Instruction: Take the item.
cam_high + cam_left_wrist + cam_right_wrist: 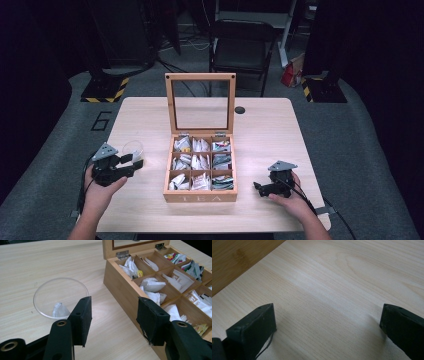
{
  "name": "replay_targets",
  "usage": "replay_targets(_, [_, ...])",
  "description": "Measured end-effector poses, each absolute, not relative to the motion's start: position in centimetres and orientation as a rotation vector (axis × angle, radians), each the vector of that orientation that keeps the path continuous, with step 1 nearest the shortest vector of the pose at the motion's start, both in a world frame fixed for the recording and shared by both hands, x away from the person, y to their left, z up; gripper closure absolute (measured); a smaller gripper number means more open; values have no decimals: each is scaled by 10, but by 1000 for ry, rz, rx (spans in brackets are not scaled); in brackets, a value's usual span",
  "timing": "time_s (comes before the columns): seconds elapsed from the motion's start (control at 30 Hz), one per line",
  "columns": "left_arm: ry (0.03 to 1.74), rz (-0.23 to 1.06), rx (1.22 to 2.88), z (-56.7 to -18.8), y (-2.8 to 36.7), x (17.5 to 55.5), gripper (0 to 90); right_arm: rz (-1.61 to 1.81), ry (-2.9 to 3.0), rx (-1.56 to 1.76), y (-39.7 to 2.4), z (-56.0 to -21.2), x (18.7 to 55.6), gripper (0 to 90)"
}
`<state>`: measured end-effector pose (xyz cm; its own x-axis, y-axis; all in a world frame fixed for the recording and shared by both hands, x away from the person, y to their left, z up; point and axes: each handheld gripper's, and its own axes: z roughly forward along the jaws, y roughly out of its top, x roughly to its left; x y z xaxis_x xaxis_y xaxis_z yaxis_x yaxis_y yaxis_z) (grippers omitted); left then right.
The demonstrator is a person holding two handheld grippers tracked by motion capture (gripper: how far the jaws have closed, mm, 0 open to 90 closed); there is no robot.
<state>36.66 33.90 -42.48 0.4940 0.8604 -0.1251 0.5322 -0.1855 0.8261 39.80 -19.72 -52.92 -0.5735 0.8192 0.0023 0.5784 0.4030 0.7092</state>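
Two grippers resting low over a pale wooden table (260, 125), one at each side of a wooden tea box (200, 192). Standing at the table's middle with its glass-paned lid (200, 102) propped upright at the far side, showing nine compartments stuffed with tea bags (201, 162) in white, grey and darker wrappers.

Left gripper (134, 161) being held by the left hand (100, 192) near the table's left edge, jaws spread wide and gripping nothing. Looking along those jaws in the left gripper view: left gripper (113, 320) pointing at the bare wood between a clear plastic cup (61, 298) and the box's near wall (120, 290). Cup standing just beyond the left jaw, apart from the box, holding one white pyramid tea bag (60, 310) at its bottom.

Right gripper (259, 188) being held by the right hand (295, 200) near the table's right front, well apart from the box, pointing toward it. Right gripper (328, 322) hovering just above bare tabletop, jaws gaping wide, nothing between them, with a strip of darker wood (234, 260) crossing the upper left corner.
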Motion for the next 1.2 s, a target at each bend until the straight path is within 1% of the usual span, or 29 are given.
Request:
replay_targets(0.2, [1158,457,1882,-433,338,360,457,965,2318,1207,-197,-529,398,0])
replay_targets(0.37, [1158,460,1869,-440,337,355,457,966,2318,1207,-197,-529,398,0])
replay_targets(0.97, [1146,435,1901,-467,332,351,446,966,2318,1206,-197,-529,398,0])
replay_targets(1.1, [1151,400,1909,-475,331,351,443,966,2317,1207,-197,-529,398,0])
replay_targets(1.2, [1145,398,1930,-480,330,352,443,966,2317,1207,-197,-529,398,0])
